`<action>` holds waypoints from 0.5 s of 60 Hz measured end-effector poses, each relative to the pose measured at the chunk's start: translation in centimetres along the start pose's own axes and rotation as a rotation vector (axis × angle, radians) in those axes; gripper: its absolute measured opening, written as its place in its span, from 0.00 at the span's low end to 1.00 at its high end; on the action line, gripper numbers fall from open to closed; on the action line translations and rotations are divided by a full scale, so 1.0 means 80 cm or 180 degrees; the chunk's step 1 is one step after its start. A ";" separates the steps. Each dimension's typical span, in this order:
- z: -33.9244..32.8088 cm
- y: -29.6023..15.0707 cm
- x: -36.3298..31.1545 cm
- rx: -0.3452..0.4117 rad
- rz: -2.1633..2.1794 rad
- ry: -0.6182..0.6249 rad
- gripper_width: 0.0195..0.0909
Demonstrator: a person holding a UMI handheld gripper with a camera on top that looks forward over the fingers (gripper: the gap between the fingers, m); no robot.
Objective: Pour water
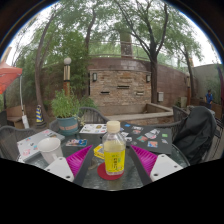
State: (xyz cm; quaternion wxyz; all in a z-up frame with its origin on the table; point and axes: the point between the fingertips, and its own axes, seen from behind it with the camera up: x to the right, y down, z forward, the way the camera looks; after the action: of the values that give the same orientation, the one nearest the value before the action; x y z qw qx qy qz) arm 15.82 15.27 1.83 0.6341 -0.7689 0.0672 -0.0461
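Between the gripper's (114,160) pink pads (79,159) stands a small yellow bottle (114,151), cap on, upright on the round patio table (158,170). Fingers sit close at either side; whether they press the bottle or leave a gap cannot be told. White cup (50,149) stands off to the left, well apart, near some papers (26,145). Judged step: securing the bottle. Next: lift, carry toward cup, tilt, though the cap looks unopened.

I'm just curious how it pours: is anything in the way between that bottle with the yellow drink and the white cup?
Nothing visible blocks it. The bottle stands between the gripper fingers; the white cup stands apart to one side on the table, only bare tabletop showing between them.
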 end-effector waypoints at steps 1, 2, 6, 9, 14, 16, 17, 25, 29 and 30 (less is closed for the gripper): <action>-0.014 -0.001 0.000 0.0007 0.0009 0.0005 0.89; -0.029 -0.002 0.000 0.0015 0.0019 0.0013 0.89; -0.089 -0.004 -0.010 0.0012 0.0042 0.0015 0.89; -0.135 -0.006 -0.019 0.0034 0.0076 0.0014 0.90; -0.216 -0.006 -0.041 0.0082 0.0107 -0.0034 0.89; -0.245 -0.005 -0.049 0.0103 0.0125 -0.0024 0.89; -0.262 -0.003 -0.053 0.0104 0.0126 -0.0028 0.89; -0.372 0.018 -0.086 0.0145 0.0043 -0.0068 0.89; -0.418 0.029 -0.093 0.0216 -0.0014 -0.0009 0.90; -0.428 0.032 -0.094 0.0225 -0.0021 -0.0001 0.90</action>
State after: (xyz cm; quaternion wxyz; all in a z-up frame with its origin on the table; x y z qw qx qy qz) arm 2.91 -17.17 6.00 0.6608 -0.7462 0.0629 -0.0505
